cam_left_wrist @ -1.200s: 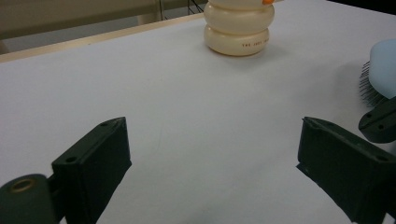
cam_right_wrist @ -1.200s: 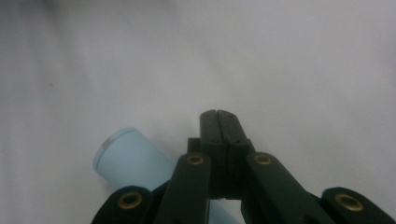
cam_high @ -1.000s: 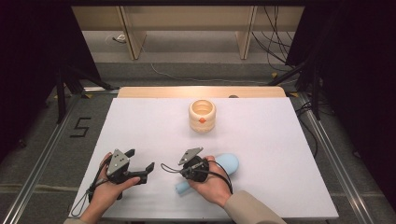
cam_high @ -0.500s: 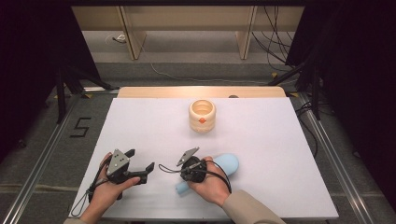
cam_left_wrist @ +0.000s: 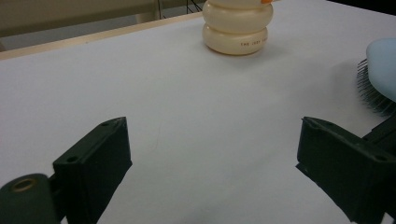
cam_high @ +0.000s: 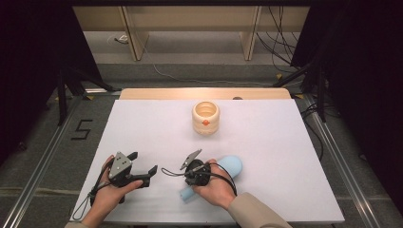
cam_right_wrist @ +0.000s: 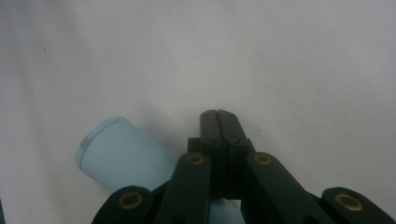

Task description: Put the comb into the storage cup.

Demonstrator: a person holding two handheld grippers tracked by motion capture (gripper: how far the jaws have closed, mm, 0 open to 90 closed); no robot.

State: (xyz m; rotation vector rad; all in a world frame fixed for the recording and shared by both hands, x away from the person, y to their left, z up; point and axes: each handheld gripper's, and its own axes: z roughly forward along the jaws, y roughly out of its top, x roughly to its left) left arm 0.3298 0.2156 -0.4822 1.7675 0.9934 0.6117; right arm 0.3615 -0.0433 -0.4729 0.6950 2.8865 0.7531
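While both hands rest low on the white bench (cam_high: 285,156), one cream container (cam_high: 206,117) stands upright toward twelve o'clock of the sheet, well apart from both tools; it is a ribbed pot of stacked rings with an orange mark on its front; its mouth is open, and what shows of the inside looks bare, though the bottom cannot be made out; the left gripper view shows its lower rings with a line of small print. One pale blue hairbrush (cam_high: 231,166) lies on the bench at about five o'clock from the pot, bristles down, its rounded head pointing toward two o'clock and its handle end toward seven o'clock; the right hand lies over its middle. The right tool (cam_high: 194,159) sits just over the brush handle with its jaws pressed flat together, nothing between them; the right gripper view shows the handle's round end beside and beneath them. The left tool (cam_high: 143,167), at nine o'clock from the brush and apart from it, stands wide with bare bench between its jaws. Counted: one pot, one brush, two tools.
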